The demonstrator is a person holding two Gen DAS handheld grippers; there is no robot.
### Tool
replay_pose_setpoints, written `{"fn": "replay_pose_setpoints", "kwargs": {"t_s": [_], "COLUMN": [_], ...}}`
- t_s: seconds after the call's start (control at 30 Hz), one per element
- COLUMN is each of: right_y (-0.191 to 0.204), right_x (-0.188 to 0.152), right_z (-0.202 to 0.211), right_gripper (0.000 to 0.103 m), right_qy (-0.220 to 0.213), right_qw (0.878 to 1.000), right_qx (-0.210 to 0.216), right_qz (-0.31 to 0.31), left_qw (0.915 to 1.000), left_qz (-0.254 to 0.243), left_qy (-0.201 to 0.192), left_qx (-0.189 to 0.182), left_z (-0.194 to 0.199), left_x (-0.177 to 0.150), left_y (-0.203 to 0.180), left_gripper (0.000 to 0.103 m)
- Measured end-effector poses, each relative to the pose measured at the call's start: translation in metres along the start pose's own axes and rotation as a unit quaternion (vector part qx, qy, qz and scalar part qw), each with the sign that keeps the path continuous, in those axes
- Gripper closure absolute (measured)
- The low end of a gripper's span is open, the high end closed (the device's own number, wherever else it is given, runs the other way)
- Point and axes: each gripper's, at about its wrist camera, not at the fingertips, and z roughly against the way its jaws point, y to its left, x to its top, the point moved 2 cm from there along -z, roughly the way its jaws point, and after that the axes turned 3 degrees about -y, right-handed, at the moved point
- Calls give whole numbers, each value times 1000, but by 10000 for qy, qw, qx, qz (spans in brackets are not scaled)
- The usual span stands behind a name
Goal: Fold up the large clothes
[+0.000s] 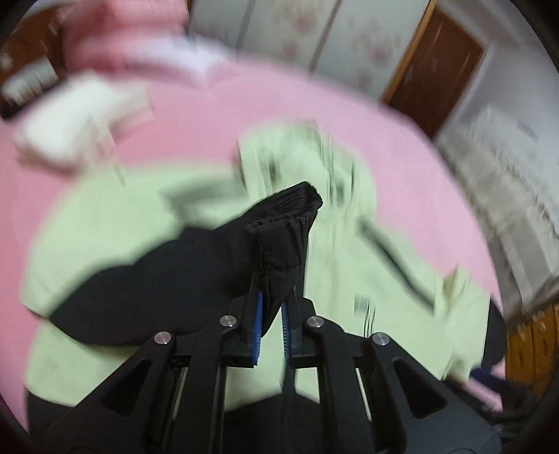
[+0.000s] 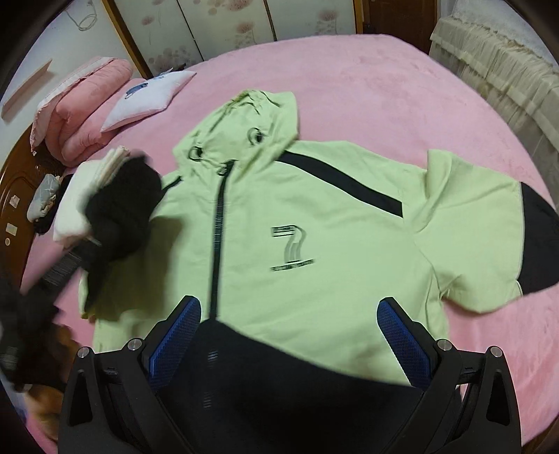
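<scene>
Item: green hooded jacket [image 2: 314, 216], spread front-up on pink bed [image 2: 384, 87]. Left claw [image 1: 271, 314] clenched on its black sleeve cuff [image 1: 279, 227], lifted over the chest. Right claw [image 2: 290, 335] released, above the hem. Other sleeve [image 2: 489, 223] unfolded; folding barely begun.

A home bedroom — a wide bed under a pink blanket [image 2: 367, 87] fills the frame. At upper left lie a folded pink quilt [image 2: 80, 104] and a white pillow [image 2: 150, 97]; flower-patterned sliding doors [image 2: 227, 28] run along the top, and a cream fringed cover [image 2: 499, 70] sits at upper right.
</scene>
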Motion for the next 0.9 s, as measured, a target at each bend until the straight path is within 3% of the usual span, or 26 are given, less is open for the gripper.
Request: {"fn": "replay_pose_setpoints", "kwargs": {"t_s": [0.07, 0.1, 0.13, 0.2, 0.27, 0.43, 0.6, 0.63, 0.7, 0.73, 0.77, 0.9], "right_y": [-23, -28, -35, -41, -32, 3, 57, 69, 85, 90, 93, 88], "right_x": [1, 4, 3, 3, 1, -11, -22, -22, -17, -13, -8, 32], "right_z": [-8, -12, -19, -27, -37, -62, -94, -101, -107, -106, -104, -58], "right_gripper": [1, 1, 1, 1, 1, 6, 26, 31, 50, 72, 86, 94], "right_qy": [11, 30, 116, 276, 368, 713, 919, 856, 693, 585, 490, -303], "right_qw": [9999, 9999, 9995, 9980, 9955, 9796, 9799, 9824, 9846, 9851, 9859, 9806], "right_qx": [99, 139, 251, 486, 773, 1755, 1739, 1645, 1597, 1601, 1576, 1774], "right_qz": [-32, -70, -158, -298, -400, -669, -328, -213, -179, -217, -264, -779], "left_qw": [9969, 9938, 9911, 9877, 9882, 9850, 9776, 9765, 9761, 9758, 9756, 9772], "left_qz": [240, 363, 486, 758, 891, 1067, 978, 931, 878, 869, 860, 778], "left_qy": [740, 1035, 1219, 1336, 1200, 1219, 1142, 1133, 1087, 1100, 1130, 1085], "left_qx": [-129, -176, -203, -305, -325, 599, 1471, 1577, 1666, 1681, 1676, 1654], "left_z": [-31, -42, -48, -45, -30, 13, 26, 26, 27, 29, 32, 28], "left_x": [-19, -25, -26, -29, -32, -39, -50, -49, -44, -42, -38, -27], "left_y": [2, 8, 19, 40, 56, 118, 177, 187, 202, 207, 211, 221], "left_gripper": [93, 83, 59, 28, 27, 27, 27, 27, 27, 27, 27, 27]}}
